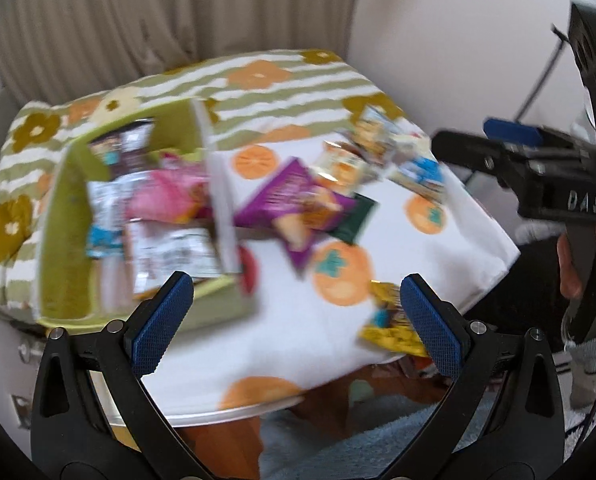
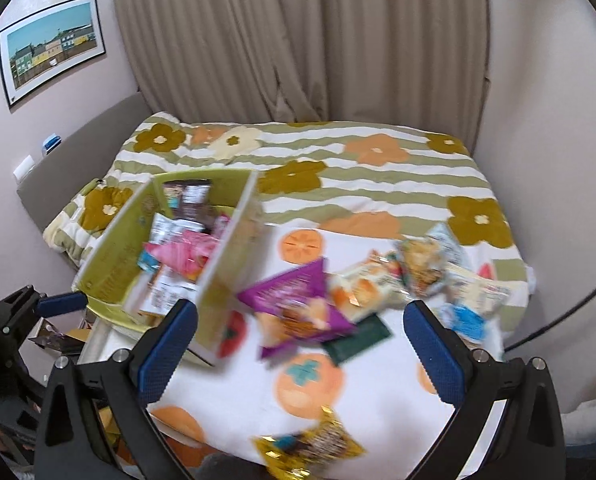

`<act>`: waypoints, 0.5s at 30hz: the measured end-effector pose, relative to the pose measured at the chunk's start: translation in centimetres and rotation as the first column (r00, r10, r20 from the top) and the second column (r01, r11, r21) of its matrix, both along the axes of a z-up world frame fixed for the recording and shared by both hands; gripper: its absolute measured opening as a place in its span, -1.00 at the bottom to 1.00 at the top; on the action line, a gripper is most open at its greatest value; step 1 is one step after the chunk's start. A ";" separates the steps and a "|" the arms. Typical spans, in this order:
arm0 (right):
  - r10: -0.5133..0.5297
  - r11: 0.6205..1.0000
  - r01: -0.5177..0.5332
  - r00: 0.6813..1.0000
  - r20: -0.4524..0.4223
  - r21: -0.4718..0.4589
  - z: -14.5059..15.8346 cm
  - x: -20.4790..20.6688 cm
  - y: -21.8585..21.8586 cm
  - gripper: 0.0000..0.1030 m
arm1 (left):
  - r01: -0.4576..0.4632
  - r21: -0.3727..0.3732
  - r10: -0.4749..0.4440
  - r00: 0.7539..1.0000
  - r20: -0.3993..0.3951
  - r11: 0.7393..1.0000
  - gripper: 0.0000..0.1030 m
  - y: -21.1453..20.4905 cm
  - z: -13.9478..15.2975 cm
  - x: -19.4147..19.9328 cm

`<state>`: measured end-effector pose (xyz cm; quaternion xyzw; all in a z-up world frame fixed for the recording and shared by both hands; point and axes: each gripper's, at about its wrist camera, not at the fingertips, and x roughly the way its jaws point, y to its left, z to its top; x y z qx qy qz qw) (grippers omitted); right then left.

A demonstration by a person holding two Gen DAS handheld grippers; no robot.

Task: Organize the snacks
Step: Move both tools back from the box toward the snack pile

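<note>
Both claws hover wide open and empty above the counter (image 2: 377,412), which is draped in a white cloth printed with orange fruit: the left claw (image 1: 298,322) is low at the near edge, the right claw (image 2: 299,346) beside it. The green box (image 2: 110,256) at the left already holds several packets, while loose snacks remain on the cloth: a purple bag (image 2: 298,300) just beside the box wall, a dark green packet (image 2: 357,338) tucked partly under it, a pale heap (image 2: 429,276) toward the far right, and a yellow packet (image 2: 309,446) at the near edge (it looks close to slipping off). The purple bag seems the sensible next pick; pinch a crimped edge rather than the puffed middle, and lift well clear of the box's tall wall before crossing. Open cloth between the bag and the yellow packet gives room to descend.
</note>
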<state>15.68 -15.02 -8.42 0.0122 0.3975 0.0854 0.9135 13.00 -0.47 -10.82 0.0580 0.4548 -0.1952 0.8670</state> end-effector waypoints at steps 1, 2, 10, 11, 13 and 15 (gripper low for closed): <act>-0.008 1.000 0.008 1.000 0.000 0.004 0.0 -0.3 -1.2 0.99 | 0.024 0.004 -0.024 1.000 -0.016 1.000 0.99 -1.5 -0.4 -0.2; -0.013 1.000 0.013 1.000 -0.001 0.007 -0.1 -0.5 -2.0 0.99 | 0.042 0.005 -0.042 0.999 -0.034 0.999 0.99 -2.6 -0.8 -0.3; -0.053 0.998 0.052 0.999 -0.011 -0.028 -1.8 -1.9 -9.8 0.99 | 0.118 0.061 -0.106 0.978 -0.180 0.991 0.99 -10.0 -6.5 -0.4; -0.054 0.998 0.054 0.998 -0.014 -0.029 -2.1 -1.9 -10.4 0.99 | 0.125 0.064 -0.110 0.973 -0.201 0.990 0.99 -10.6 -7.5 -0.3; -0.062 0.998 0.061 0.998 -0.028 -0.032 -3.5 -1.7 -12.2 0.99 | 0.137 0.074 -0.115 0.963 -0.242 0.988 0.99 -11.5 -9.4 0.0; -0.072 0.997 0.070 0.996 -0.046 -0.031 -4.6 -1.3 -13.3 0.99 | 0.140 0.098 -0.108 0.954 -0.279 0.985 0.99 -12.1 -11.4 0.4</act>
